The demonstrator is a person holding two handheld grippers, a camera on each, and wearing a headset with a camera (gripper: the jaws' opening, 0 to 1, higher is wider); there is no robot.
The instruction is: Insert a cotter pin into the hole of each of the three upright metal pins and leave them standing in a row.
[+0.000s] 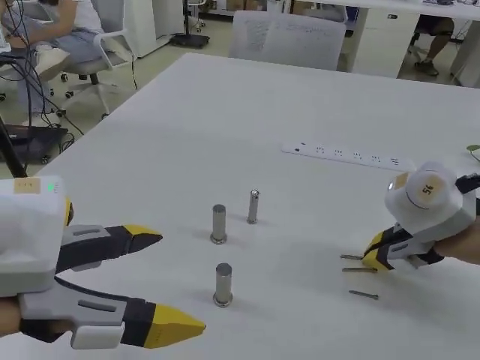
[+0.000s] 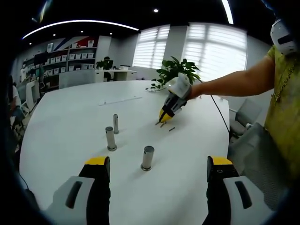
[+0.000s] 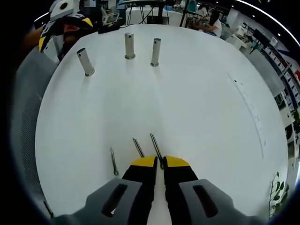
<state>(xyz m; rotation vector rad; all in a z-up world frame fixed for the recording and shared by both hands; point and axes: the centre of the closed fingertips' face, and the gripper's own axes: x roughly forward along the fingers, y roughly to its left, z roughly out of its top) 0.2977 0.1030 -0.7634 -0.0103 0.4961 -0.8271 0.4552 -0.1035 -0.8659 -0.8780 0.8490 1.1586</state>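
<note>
Three upright metal pins stand on the white table [image 1: 150,150]: one near me [image 1: 223,284], one left [image 1: 218,223], and a thinner one behind [image 1: 253,206]. Three cotter pins lie flat to the right [image 1: 351,257] [image 1: 360,270] [image 1: 364,295]. My right gripper [image 1: 373,259] rests low on the table, its jaws shut on the end of the rightmost cotter pin [image 3: 156,147]; the other two [image 3: 138,147] [image 3: 113,161] lie loose beside it. My left gripper [image 1: 171,283] hovers wide open, short of the nearest metal pin [image 2: 147,158], holding nothing.
A white power strip [image 1: 349,155] lies across the table behind the pins. A grey chair [image 1: 289,37] stands at the far edge. A person sits at a desk at the far left [image 1: 67,30]. A potted plant [image 2: 176,70] stands beyond the table.
</note>
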